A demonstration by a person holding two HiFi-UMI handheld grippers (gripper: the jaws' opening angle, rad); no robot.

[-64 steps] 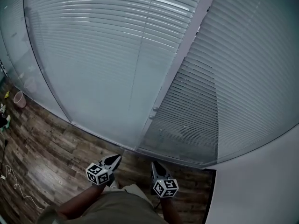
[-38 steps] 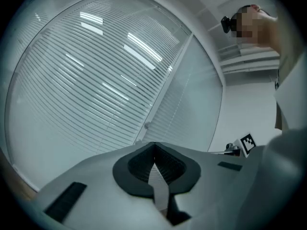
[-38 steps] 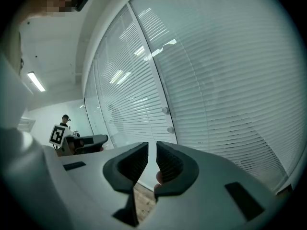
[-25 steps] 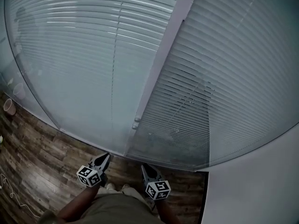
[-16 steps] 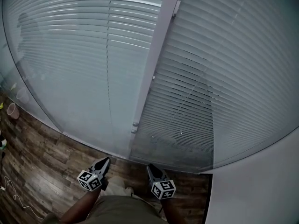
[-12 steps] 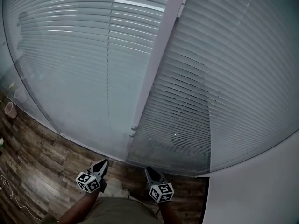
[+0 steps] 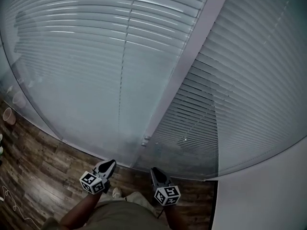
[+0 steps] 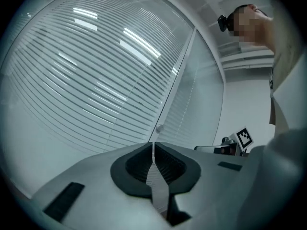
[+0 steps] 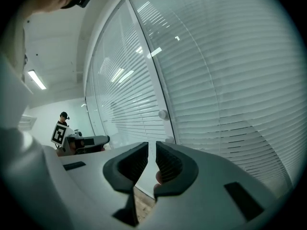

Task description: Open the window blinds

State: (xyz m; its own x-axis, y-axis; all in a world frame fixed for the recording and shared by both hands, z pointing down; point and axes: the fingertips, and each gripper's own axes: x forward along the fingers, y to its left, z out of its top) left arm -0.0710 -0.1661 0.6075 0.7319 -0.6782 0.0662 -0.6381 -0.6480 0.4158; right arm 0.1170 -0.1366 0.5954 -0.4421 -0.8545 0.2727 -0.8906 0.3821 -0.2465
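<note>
wood-look planks, dark and streaked, make the floor (image 7: 38, 171) along the bottom left of the head view. a pale cup (image 7: 8, 116) stands at the left edge and a thin cable (image 7: 9, 195) lies near the corner. above the floor rise two tall glazed panes filled by the blinds (image 7: 86, 56). their slats are narrow, horizontal and pale grey, lying shut over both panes (ceiling lights glint off the upper left). a smooth light frame (image 7: 192, 71) runs slantwise between the panes, with a small round knob (image 7: 145, 139) near its foot. a plain white wall (image 7: 264, 195) fills the lower right. the left gripper (image 7: 112, 162), at bottom centre, has its dark ribbed jaws pressed tip to tip on nothing. the right gripper (image 7: 154, 169), just beside it, holds its jaws a narrow slit apart, empty. both point toward the panes, clear of the blinds.
</note>
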